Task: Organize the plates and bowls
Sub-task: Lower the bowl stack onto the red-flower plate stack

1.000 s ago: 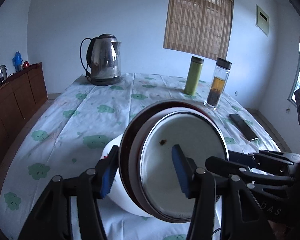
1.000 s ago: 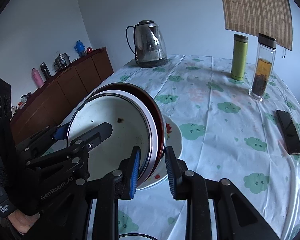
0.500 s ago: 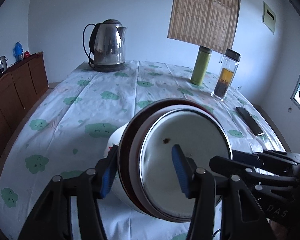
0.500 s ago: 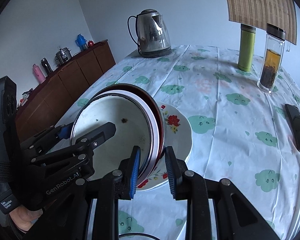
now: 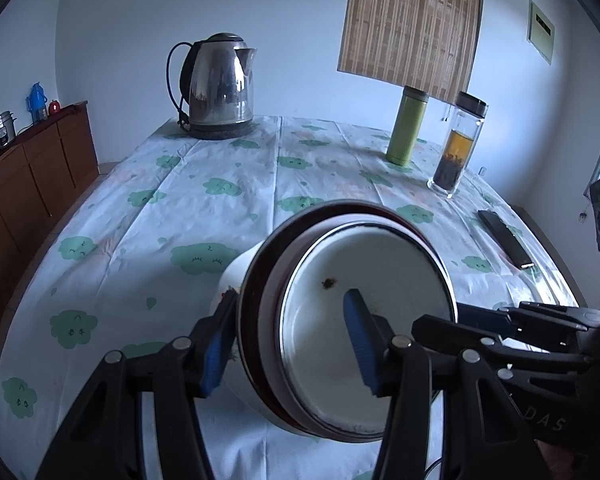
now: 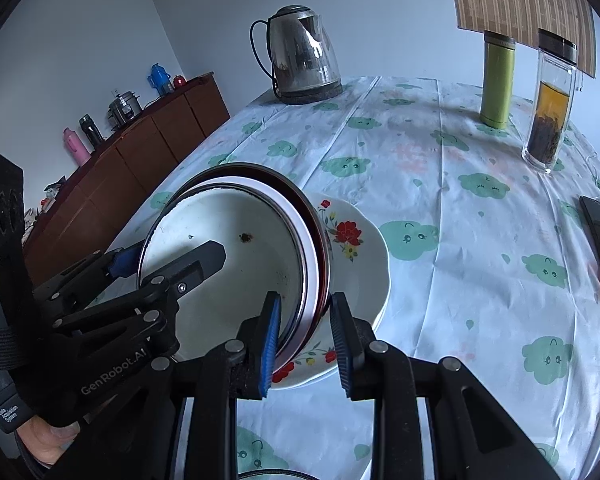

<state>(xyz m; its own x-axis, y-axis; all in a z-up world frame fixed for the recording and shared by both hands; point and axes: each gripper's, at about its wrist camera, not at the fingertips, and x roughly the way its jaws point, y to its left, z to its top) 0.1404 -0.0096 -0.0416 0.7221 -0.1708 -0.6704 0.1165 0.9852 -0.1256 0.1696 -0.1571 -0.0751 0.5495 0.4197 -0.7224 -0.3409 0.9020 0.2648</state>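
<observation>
We record both claws pinching the same nested stack of bowls (image 5: 364, 328), tilted on edge above the table (image 5: 140, 248). In the left wrist view the left gripper (image 5: 288, 344) has one blue pad behind the dark outer rim and the other inside the white inner bowl, so it is clamped across the stack's wall; the right gripper (image 5: 512, 320) enters from the right edge, its tips hidden behind the stack there. The right wrist view settles that: the right gripper (image 6: 306, 332) has its blue pads pressed on either side of the stack's lower rim, and the left gripper (image 6: 168, 256) reaches into the white interior from the left. Only the right wrist view shows the flowered plate (image 6: 360, 248) lying flat on the table just beneath and behind the tilted stack; whether they touch we cannot tell. In the left wrist view that plate appears merely as a white edge behind the stack. Both views show a kettle (image 5: 218, 88), green flask (image 5: 406, 126), tea bottle (image 5: 458, 142) and phone (image 5: 506, 238) farther back.
</observation>
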